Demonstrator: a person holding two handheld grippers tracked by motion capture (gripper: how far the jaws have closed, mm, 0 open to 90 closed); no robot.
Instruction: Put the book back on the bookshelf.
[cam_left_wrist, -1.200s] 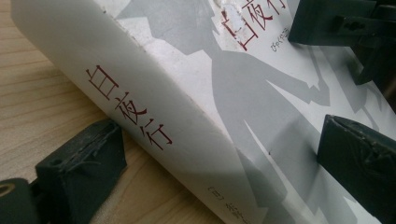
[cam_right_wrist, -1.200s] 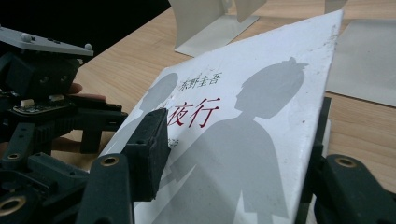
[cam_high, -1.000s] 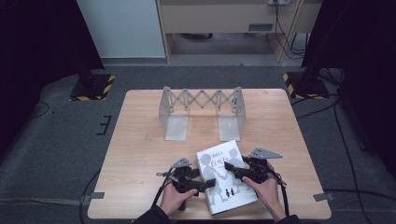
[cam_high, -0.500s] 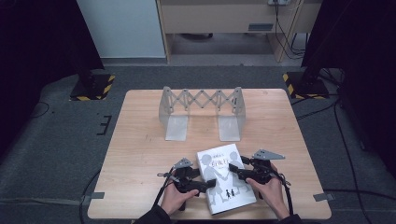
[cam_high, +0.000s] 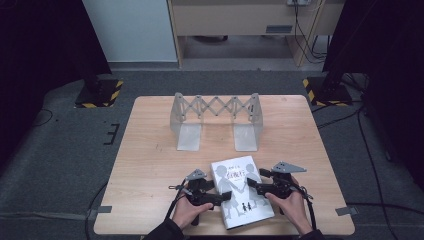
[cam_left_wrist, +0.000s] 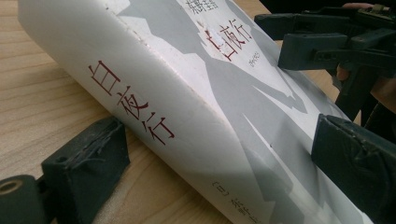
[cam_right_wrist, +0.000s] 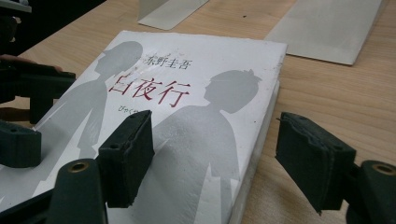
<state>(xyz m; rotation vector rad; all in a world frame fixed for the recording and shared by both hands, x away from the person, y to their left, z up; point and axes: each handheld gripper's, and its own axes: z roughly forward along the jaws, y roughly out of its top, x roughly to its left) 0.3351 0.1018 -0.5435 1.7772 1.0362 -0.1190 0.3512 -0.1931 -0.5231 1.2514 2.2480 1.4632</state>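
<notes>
Dark grey floor rings a pale wooden surface (cam_high: 150, 165), and the landmark on it is a grey folding book rack (cam_high: 216, 120) standing toward the far side; on the person's side of that rack, well apart from it, a white book (cam_high: 240, 192) with red title characters lies flat, cover up, its long axis running from the rack toward the near edge with a slight twist. The left gripper (cam_high: 224, 196) sits at the book's spine side, its fingers (cam_left_wrist: 88, 161) apart, one low on the wood beside the spine and the other above the cover; they straddle the spine edge but I cannot tell if they press it. The right gripper (cam_high: 252, 186) meets the opposite long edge, its fingers (cam_right_wrist: 126, 154) also apart, one over the cover, one out over bare wood past the page edge. Both stand equally near, facing each other across the short width, so a lift toward the rack would likely turn on closing across those two long edges.
</notes>
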